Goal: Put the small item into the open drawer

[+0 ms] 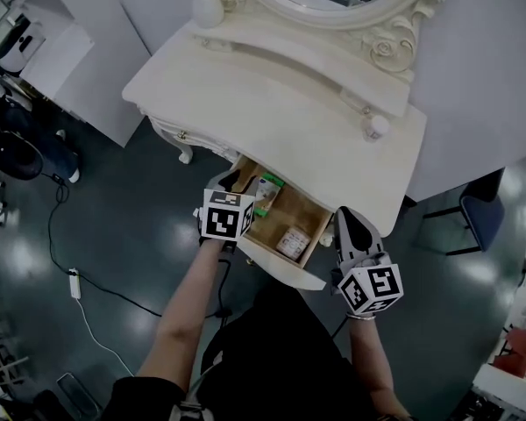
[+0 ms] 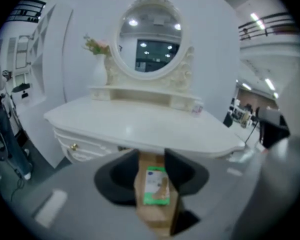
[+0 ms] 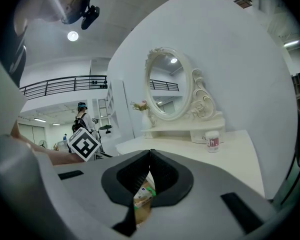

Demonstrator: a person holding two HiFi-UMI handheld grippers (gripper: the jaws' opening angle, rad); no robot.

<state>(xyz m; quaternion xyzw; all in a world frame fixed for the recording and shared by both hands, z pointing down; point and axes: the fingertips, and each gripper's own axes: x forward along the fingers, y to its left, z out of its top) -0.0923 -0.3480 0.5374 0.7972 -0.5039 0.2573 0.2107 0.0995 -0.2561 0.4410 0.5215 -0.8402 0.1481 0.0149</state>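
At the left, the left gripper [image 2: 151, 153] hangs over the left side of the open drawer [image 1: 285, 268], its jaws partly apart with nothing pinched between them; through the gap the green-and-white packet [image 2: 156, 185] shows lying flat on the drawer's wooden floor, towards the back left corner and just under the front edge of the desk [image 1: 280, 95]; by the look of it the small item is already in and let go, so the step in hand is getting that gripper out cleanly; I would bring it up and back towards the person rather than forward, since the desk's front edge overhangs the back of the drawer and a jaw could knock it; the jaws should stay apart on the way out so that neither pad drags the packet along, and they should clear the drawer's left wall before any sideways swing; a small pale box [image 1: 292, 242] lies nearer the drawer's front edge, well apart from the packet and out of that gripper's way; at the right, the right gripper [image 3: 150, 156] sits beside the drawer's front right corner with its jaws closed tip to tip on nothing; it touches neither the drawer nor the desk as far as I can tell, and is best left where it is
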